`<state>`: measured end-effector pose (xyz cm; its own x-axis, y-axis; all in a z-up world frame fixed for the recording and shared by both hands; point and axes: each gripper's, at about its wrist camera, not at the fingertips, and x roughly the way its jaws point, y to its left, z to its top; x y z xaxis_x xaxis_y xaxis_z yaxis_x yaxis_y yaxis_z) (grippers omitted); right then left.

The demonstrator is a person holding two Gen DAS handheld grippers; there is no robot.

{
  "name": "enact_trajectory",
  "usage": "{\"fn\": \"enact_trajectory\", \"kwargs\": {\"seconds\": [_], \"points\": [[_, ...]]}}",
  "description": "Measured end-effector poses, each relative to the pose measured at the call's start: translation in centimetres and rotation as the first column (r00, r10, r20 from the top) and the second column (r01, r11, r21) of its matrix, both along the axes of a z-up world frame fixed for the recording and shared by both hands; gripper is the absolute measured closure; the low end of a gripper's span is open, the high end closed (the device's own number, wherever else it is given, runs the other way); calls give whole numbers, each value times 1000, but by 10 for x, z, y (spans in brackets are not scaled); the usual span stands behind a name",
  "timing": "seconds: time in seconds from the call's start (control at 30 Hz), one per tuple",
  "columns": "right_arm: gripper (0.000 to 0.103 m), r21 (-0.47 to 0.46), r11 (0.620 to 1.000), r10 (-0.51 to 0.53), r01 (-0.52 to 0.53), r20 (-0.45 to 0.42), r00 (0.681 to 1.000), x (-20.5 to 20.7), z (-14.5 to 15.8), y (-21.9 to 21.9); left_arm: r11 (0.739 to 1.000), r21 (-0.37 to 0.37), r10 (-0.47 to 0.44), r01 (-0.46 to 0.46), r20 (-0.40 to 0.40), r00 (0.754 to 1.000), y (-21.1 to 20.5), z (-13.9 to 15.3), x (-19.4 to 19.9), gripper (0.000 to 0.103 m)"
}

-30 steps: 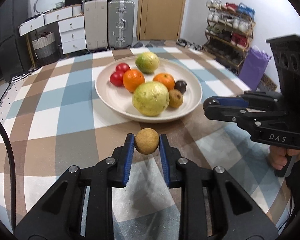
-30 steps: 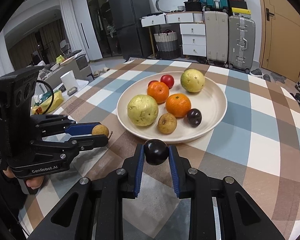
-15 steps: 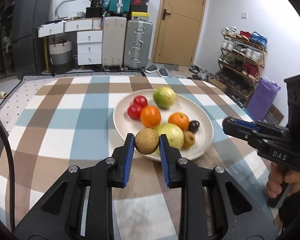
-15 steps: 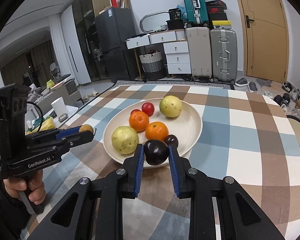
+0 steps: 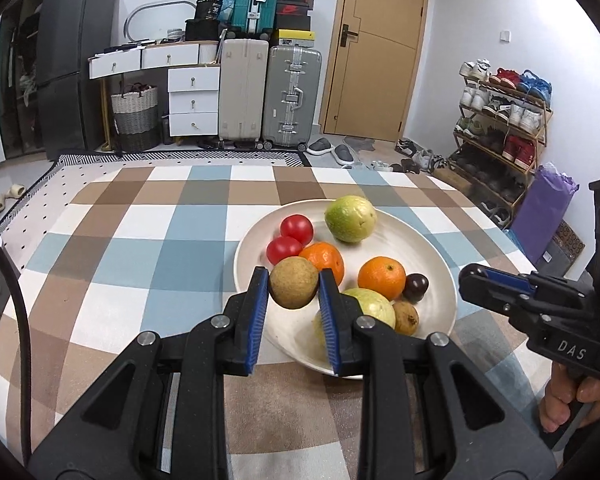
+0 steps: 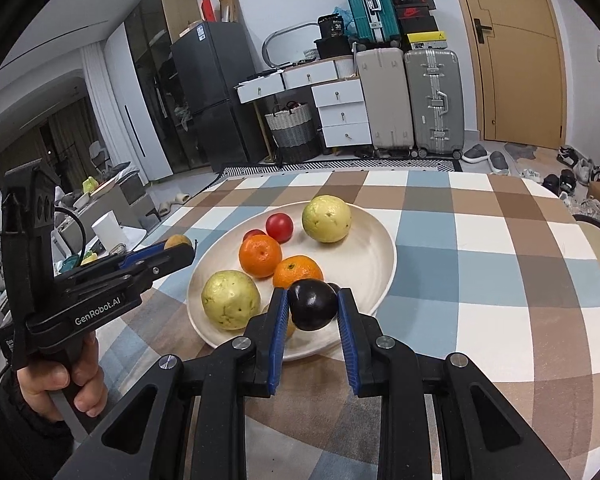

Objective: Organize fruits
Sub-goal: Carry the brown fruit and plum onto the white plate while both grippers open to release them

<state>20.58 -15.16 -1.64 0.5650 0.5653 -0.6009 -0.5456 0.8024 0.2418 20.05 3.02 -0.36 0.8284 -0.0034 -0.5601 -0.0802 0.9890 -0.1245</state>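
A cream plate (image 5: 432, 248) (image 6: 376, 256) on the checked tablecloth holds two tomatoes (image 5: 296, 228), two oranges (image 5: 382, 278), two yellow-green guavas (image 5: 350, 213), a dark plum (image 5: 416, 286) and a small brown fruit (image 5: 405, 316). My left gripper (image 5: 294, 288) is shut on a round brown fruit (image 5: 294, 288), raised above the plate's near left rim. My right gripper (image 6: 313, 310) is shut on a dark plum (image 6: 313, 310), raised above the plate's near rim. Each gripper shows in the other's view, the left (image 6: 178, 246) and the right (image 5: 472, 280).
The checked tablecloth (image 5: 140, 248) covers the table around the plate. Beyond the far edge stand suitcases (image 5: 292, 96), white drawers (image 5: 194, 100), a basket, a fridge and a door. A shoe rack (image 5: 500, 120) stands at the right.
Both grippers have risen and tilted up with their fruits still held. They have moved forward from in front of the plate to over its near rim.
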Motion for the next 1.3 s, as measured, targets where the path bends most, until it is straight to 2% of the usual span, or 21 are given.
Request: {"fn": "enact_trajectory", "kwargs": {"seconds": [0.1, 0.4, 0.6, 0.7, 0.8, 0.83, 0.87, 0.93, 1.0, 1.07, 1.3], "points": [[78, -24, 1000, -3, 4, 5, 1000, 0, -3, 3, 1000, 12, -5, 5, -5, 1000, -1, -3, 1, 80], [77, -19, 1000, -9, 9, -13, 1000, 5, -6, 1, 999, 33, -20, 19, 6, 1000, -5, 0, -5, 80], [67, -17, 1000, -8, 9, 20, 1000, 0, -2, 1, 1000, 26, -4, 4, -1, 1000, -4, -1, -5, 79], [56, -17, 1000, -7, 8, 34, 999, -1, -1, 1, 1000, 20, 7, -7, -13, 1000, -2, -2, -6, 65], [44, -10, 1000, -23, 23, 45, 999, -2, 0, -2, 999, 30, 26, -26, 8, 1000, -2, -1, -13, 38], [32, -1, 1000, -24, 24, 47, 999, -2, 1, -3, 999, 33, 29, -29, 14, 999, -2, 0, -15, 24], [22, 6, 1000, -24, 24, 51, 998, -4, 1, -4, 999, 38, 33, -34, 26, 999, -1, 1, -18, 16], [13, 20, 999, -28, 26, 63, 998, -5, 3, -7, 999, 41, 25, -27, 50, 998, -3, 3, -25, 13], [8, 18, 1000, -24, 22, 66, 998, -6, 4, -7, 999, 46, 12, -14, 39, 999, -5, 3, -28, 2], [1, 11, 1000, -15, 14, 69, 998, -8, 4, -6, 998, 57, 18, -20, 39, 999, -6, 3, -31, 0], [0, -1, 1000, -13, 13, 121, 993, -19, 9, -7, 999, 48, 24, -26, 32, 999, -5, 3, -40, 0]]}}
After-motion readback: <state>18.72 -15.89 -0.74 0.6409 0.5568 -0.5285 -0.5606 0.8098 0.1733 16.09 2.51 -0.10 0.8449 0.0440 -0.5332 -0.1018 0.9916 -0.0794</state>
